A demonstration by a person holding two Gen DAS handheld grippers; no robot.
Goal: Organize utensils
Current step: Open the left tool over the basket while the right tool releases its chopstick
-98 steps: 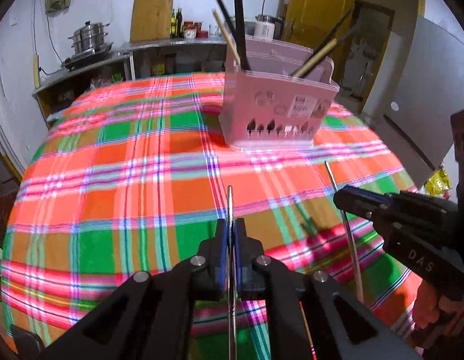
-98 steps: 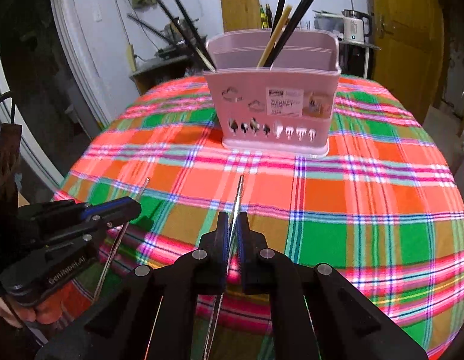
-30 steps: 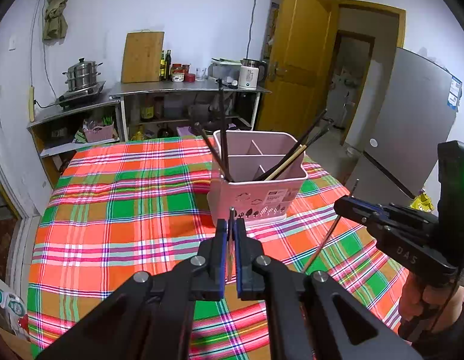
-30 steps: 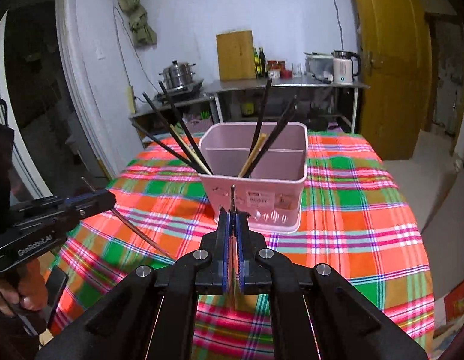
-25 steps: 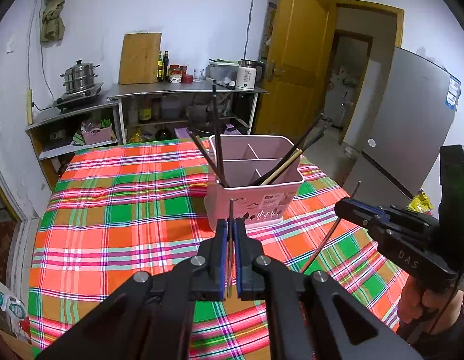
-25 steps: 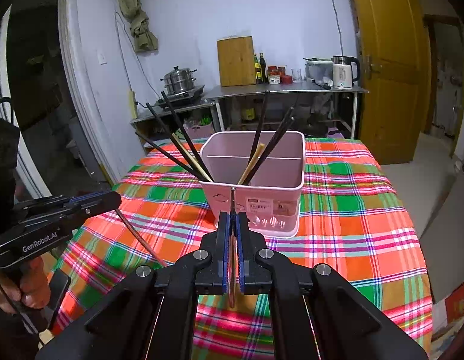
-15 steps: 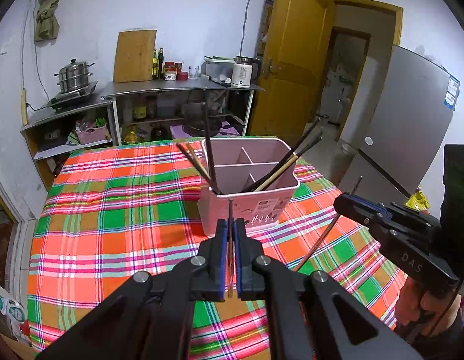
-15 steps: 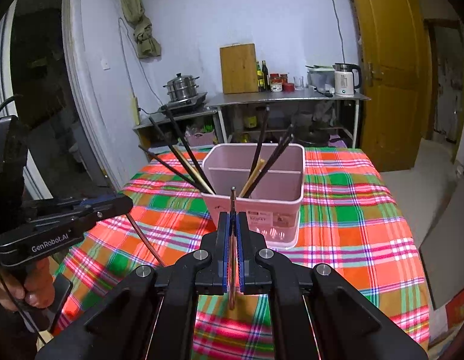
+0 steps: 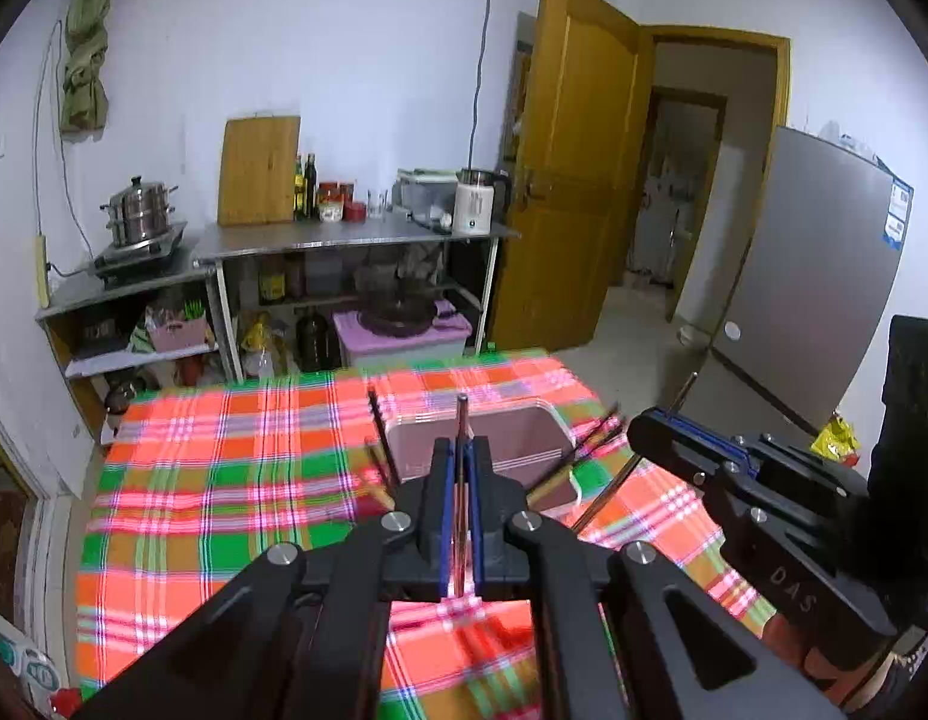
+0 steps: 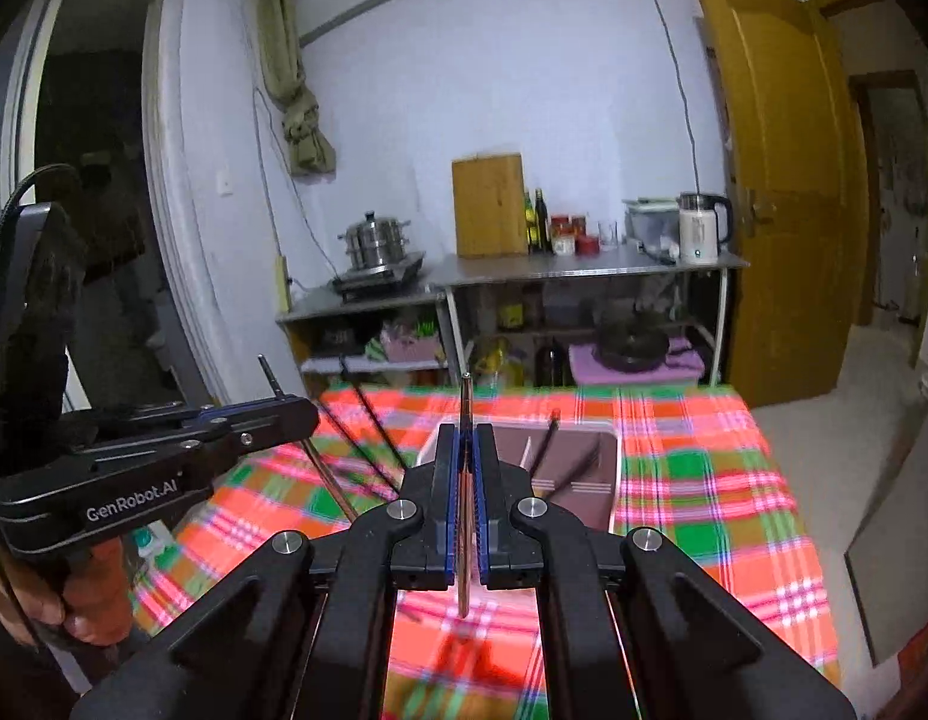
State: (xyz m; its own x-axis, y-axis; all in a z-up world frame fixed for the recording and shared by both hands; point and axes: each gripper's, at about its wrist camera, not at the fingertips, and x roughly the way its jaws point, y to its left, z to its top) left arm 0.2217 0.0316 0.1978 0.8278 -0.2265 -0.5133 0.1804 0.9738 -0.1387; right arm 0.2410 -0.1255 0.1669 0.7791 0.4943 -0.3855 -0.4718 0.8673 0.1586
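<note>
**Left wrist view: both grippers carry chopsticks above the holder**

The left gripper (image 9: 458, 474) pinches one thin chopstick (image 9: 462, 420); the right gripper (image 10: 464, 468) pinches another (image 10: 465, 408). Below them, the pink holder (image 9: 523, 420), seemingly holding dark chopsticks, stands on the plaid tablecloth (image 9: 224, 450).

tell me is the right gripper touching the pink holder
Apart. In the left wrist view the right gripper, shut on a chopstick, hangs clear of the pink holder, with tablecloth visible between them.
</note>
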